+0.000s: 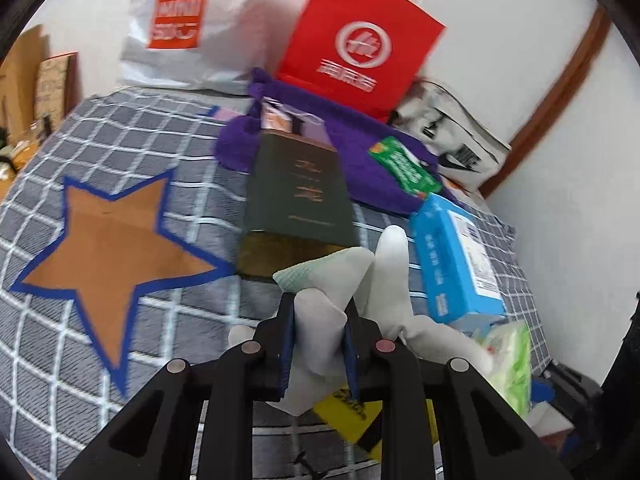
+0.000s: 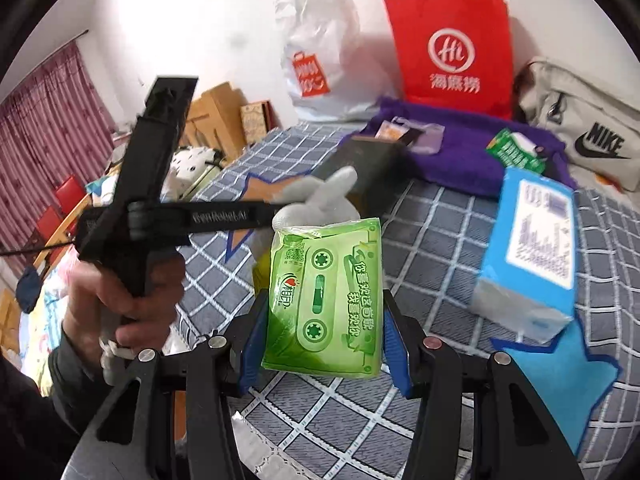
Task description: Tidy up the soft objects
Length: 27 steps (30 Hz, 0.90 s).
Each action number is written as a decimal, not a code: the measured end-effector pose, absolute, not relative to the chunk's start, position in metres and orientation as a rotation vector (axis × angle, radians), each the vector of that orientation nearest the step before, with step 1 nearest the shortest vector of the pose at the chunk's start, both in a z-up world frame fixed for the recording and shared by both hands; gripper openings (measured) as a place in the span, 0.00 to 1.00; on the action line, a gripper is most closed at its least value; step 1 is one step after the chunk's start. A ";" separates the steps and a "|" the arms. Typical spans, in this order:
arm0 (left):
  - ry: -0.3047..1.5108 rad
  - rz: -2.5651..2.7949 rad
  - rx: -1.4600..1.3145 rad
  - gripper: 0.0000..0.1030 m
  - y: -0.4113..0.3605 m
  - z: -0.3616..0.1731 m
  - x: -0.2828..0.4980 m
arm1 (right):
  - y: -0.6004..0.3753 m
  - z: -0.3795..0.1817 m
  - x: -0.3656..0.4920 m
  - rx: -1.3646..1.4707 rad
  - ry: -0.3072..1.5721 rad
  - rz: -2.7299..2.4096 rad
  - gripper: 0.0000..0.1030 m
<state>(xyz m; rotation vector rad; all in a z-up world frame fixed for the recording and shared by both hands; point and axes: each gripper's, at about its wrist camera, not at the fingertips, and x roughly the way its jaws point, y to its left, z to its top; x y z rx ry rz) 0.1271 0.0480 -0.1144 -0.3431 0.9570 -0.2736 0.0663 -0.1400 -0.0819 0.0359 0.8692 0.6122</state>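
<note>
1. The white socks (image 1: 320,312) are sitting bunched between the jaws of the left gripper (image 1: 318,320), which are clamping them above the bed's grey checked blanket (image 1: 180,148); one sock toe (image 1: 394,248) is sticking up beside the blue tissue box (image 1: 456,256).
2. The green tissue pack (image 2: 326,300) is being gripped by its two sides in the jaws of the right gripper (image 2: 324,320), and it is hanging clear above the blanket.
3. A person's hand (image 2: 132,304) is holding the left gripper's handle at the left of the right wrist view, with the socks (image 2: 320,200) showing just behind the pack.
4. A dark green box (image 1: 300,196) is lying just beyond the socks, its far end reaching the purple towel (image 1: 360,148).
5. A brown star (image 1: 112,248) with a blue border is lying on the blanket to the left.
6. A small green packet (image 1: 404,168) is resting on the towel.
7. A red paper bag (image 1: 356,36), a white plastic bag (image 1: 188,24) and a grey Nike bag (image 2: 588,128) are standing against the wall behind.
</note>
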 end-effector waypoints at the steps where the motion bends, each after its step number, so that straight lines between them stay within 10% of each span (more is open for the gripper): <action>1: 0.963 -0.307 -0.349 0.20 0.041 -0.115 0.130 | -0.146 -0.079 0.065 0.038 0.863 0.594 0.50; 27: 0.915 -0.441 -0.523 0.20 0.051 -0.088 0.136 | -0.137 -0.161 0.077 -0.017 1.086 0.540 0.48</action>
